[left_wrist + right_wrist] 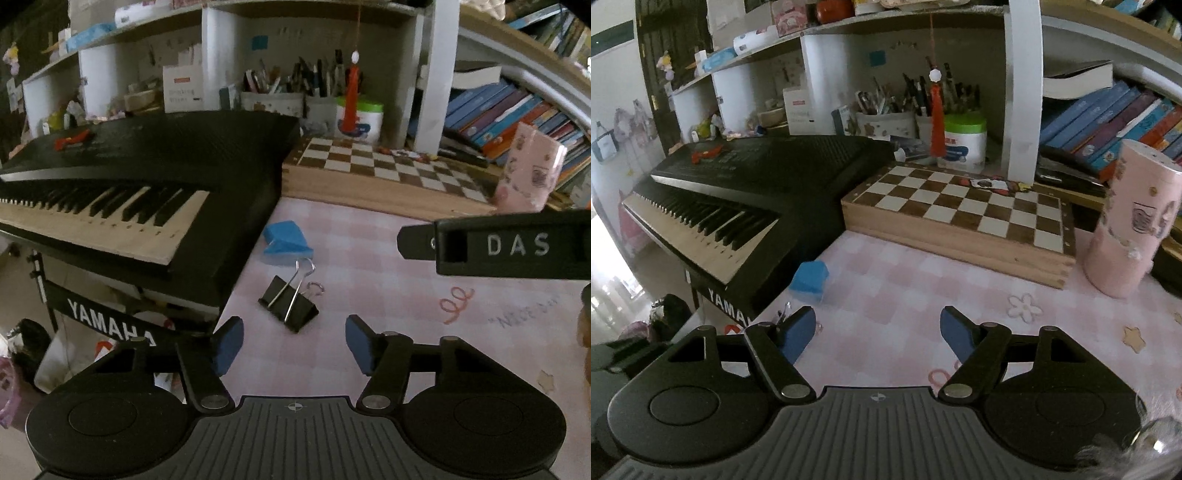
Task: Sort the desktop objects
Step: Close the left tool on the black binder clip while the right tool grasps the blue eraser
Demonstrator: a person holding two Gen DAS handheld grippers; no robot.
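A black binder clip (pixel 290 304) with silver handles lies on the pink checked desk mat (pixel 369 266). My left gripper (pixel 294 345) stands open just behind it, the clip's near corner reaching in between the blue pads without touching them. A blue eraser-like block (pixel 286 240) lies beyond the clip, beside a small metal ring (pixel 316 288). In the right wrist view my right gripper (pixel 878 328) is open over the bare mat (pixel 905 288), with the blue block (pixel 809 278) ahead to its left and the clip (pixel 785 312) half hidden behind its left finger. One black finger of the right gripper (pixel 498 245) reaches in from the right of the left wrist view.
A black Yamaha keyboard (pixel 129 184) borders the mat on the left. A wooden chessboard box (pixel 960 206) lies behind it, and a pink cylinder (pixel 1134 221) stands at the right. Pen holders (pixel 886 122), a white jar and books fill the shelf behind.
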